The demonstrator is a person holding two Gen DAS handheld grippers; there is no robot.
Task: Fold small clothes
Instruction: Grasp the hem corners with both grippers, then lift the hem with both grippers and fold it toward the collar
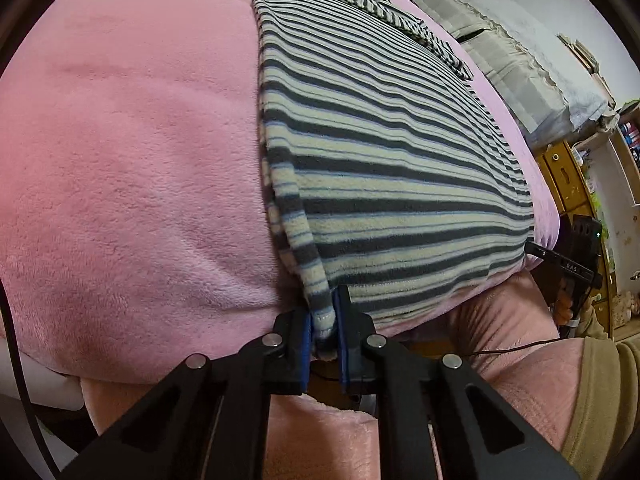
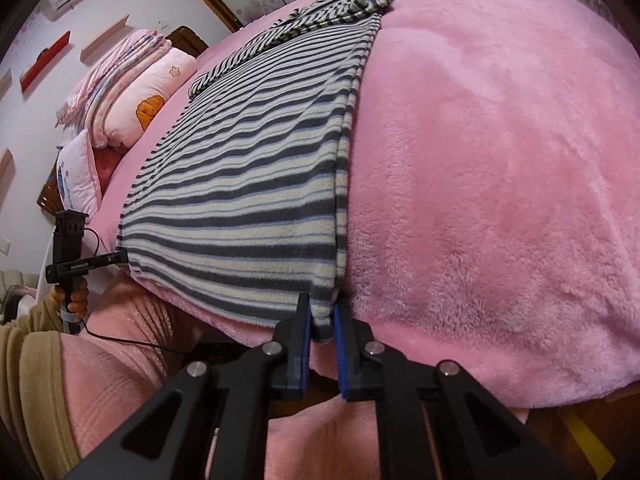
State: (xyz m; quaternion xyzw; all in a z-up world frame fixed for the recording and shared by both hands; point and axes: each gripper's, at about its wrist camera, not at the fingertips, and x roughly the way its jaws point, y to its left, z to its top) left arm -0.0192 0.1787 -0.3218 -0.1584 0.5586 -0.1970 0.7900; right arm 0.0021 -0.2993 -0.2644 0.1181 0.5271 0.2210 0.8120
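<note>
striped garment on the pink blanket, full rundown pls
The striped fleece garment, banded in dark grey, cream and thin blue, lies flat and layered on the pink plush blanket. Its far end is bunched, with narrower stripes. The left gripper pinches its near left corner and the right gripper its near right corner, both at the bed's near edge.

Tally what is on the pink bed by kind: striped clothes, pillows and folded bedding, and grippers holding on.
Striped garment: 1
Pillows and stacked bedding at the head of the pink blanket: 3 visible, more may be hidden
Grippers clamped on the garment's near corners: 2, left gripper, right gripper
Total: 6
</note>
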